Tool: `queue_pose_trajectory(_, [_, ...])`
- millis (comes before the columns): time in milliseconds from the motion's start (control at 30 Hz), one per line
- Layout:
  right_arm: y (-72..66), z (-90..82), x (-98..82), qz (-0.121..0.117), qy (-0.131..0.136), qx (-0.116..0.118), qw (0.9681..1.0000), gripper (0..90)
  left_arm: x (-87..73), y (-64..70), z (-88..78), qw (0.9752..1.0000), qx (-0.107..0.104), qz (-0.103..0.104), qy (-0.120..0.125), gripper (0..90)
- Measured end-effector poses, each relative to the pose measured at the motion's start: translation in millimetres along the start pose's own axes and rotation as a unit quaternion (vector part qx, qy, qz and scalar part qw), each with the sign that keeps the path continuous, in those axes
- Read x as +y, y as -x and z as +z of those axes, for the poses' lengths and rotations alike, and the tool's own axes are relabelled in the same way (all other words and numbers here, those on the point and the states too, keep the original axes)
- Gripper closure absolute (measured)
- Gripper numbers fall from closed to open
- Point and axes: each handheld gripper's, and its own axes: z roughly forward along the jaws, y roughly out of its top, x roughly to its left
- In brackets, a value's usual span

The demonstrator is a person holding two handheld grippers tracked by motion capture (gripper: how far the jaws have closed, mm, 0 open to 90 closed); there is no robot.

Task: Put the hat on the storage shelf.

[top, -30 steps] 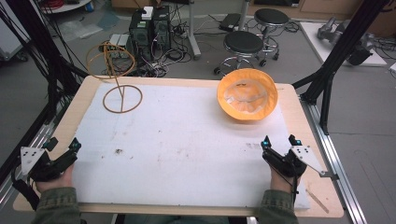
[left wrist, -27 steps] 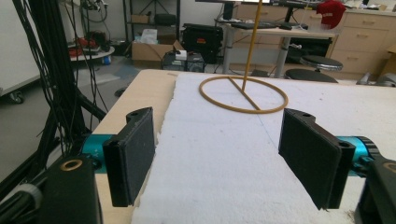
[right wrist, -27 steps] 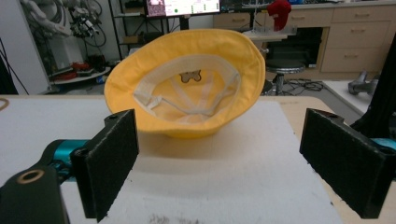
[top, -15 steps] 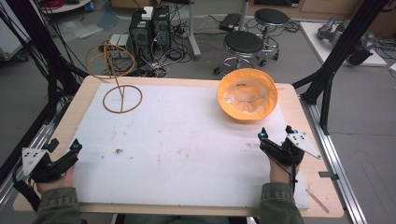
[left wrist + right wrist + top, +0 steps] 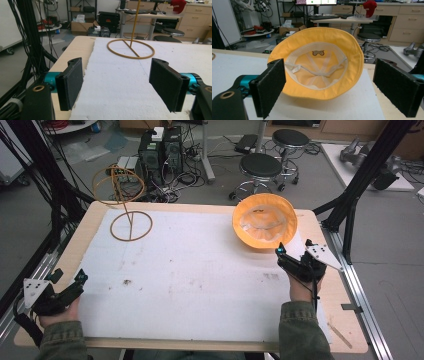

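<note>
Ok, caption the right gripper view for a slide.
Open right gripper facing the upturned yellow hat on the white sheet.

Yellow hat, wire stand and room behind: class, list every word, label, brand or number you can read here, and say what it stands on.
No text can be read.
Yellow hat: a small dark patch inside the crown, no legible letters.
Monitor in the right gripper view: bright coloured marks, too blurred to read.
Wire stand and white sheet: no writing.
</note>
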Motion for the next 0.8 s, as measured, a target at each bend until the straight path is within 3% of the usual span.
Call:
queue_pose_trajectory(267, [0.1, 15.4, 13.0, 0.003, -0.003, 0.003, 1.0000, 10.1, 0.1, 0.2, -0.1, 1.0000, -0.001, 0.000, 0.000, 28.0])
queue_pose_trajectory(800, [29.7, 43.2, 35.0, 0.039, -0.022, -0.020, 0.9988, 10.1, 0.0, -0.1, 0.3, 1.0000, -0.003, -0.002, 0.000, 28.0])
